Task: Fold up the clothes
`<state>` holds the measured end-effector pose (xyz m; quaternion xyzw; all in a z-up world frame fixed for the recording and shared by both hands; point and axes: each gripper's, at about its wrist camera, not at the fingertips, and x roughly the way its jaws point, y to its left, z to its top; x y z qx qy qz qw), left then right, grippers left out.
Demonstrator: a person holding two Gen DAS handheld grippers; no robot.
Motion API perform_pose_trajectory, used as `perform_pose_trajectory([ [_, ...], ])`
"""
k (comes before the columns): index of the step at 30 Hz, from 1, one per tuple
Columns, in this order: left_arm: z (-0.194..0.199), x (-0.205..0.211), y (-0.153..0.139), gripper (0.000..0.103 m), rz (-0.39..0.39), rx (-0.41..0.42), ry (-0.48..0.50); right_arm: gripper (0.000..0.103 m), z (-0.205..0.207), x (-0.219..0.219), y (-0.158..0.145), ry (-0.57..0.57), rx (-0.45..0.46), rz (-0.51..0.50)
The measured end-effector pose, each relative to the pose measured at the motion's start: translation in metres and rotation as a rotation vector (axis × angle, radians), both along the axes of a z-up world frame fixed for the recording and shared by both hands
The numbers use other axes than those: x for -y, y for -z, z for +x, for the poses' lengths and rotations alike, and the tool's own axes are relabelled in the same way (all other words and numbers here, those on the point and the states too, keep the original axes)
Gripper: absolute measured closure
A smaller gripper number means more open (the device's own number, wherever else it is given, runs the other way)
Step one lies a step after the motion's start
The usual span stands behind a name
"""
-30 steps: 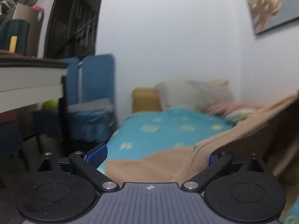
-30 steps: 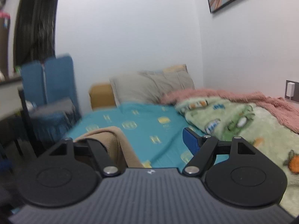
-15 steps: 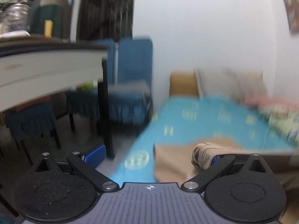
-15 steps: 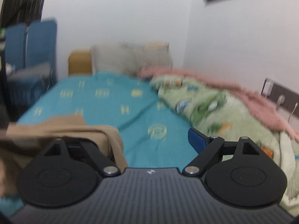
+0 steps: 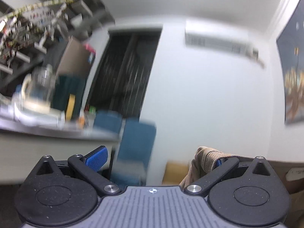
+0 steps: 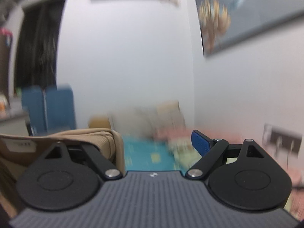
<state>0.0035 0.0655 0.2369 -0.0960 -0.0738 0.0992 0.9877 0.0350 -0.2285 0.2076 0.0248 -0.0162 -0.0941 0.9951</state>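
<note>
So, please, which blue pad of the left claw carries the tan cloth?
The right-side pad, wrapped in tan corduroy cloth; the left-side pad is bare.

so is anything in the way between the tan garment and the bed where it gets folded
Nothing visible. The tan garment hangs off both grippers, draped over one finger of each, and the teal bed sheet below shows bare in the right wrist view, though the frame is blurred.

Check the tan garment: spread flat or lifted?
Lifted: the tan garment hangs bunched over one finger of each claw, left and right, above the bed.
</note>
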Motion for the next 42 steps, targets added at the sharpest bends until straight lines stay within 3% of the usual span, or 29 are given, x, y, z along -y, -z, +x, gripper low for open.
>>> perform_pose_trajectory([
  [4,-0.042,-0.007,-0.089,0.0,-0.002,0.101,0.028,0.016,-0.053,-0.011,-0.089,-0.013,0.153,-0.044],
  [9,-0.114,-0.007,-0.173,0.0,0.038,0.2,0.064,0.016,-0.13,-0.013,-0.165,-0.023,0.254,-0.038],
  [13,-0.13,0.0,-0.223,0.0,0.048,0.126,0.14,0.016,-0.159,-0.001,-0.198,-0.039,0.225,-0.011],
  [17,-0.077,0.003,-0.219,0.0,0.054,-0.002,0.182,0.016,-0.127,0.01,-0.196,-0.041,0.132,-0.051],
  [23,0.072,0.012,-0.148,0.0,0.085,-0.163,0.176,0.016,-0.004,0.033,-0.13,-0.061,-0.049,-0.041],
  [26,0.167,0.006,-0.098,0.0,0.09,-0.221,0.167,0.016,0.08,0.048,-0.086,-0.06,-0.125,-0.007],
  [30,0.281,0.031,-0.024,0.0,0.174,-0.26,0.105,0.016,0.19,0.067,-0.024,-0.042,-0.187,0.049],
  [34,0.4,0.052,0.066,0.0,0.193,-0.33,0.102,0.016,0.301,0.091,0.057,-0.004,-0.243,0.108],
  [37,0.496,0.066,0.146,0.0,0.186,-0.43,0.136,0.016,0.385,0.108,0.126,0.016,-0.315,0.105],
  [40,0.589,0.072,0.227,0.0,0.198,-0.596,0.201,0.016,0.467,0.122,0.201,0.005,-0.447,0.109],
  [42,0.638,0.077,0.28,0.004,0.249,-0.737,0.266,0.016,0.512,0.129,0.248,-0.033,-0.565,0.122],
])
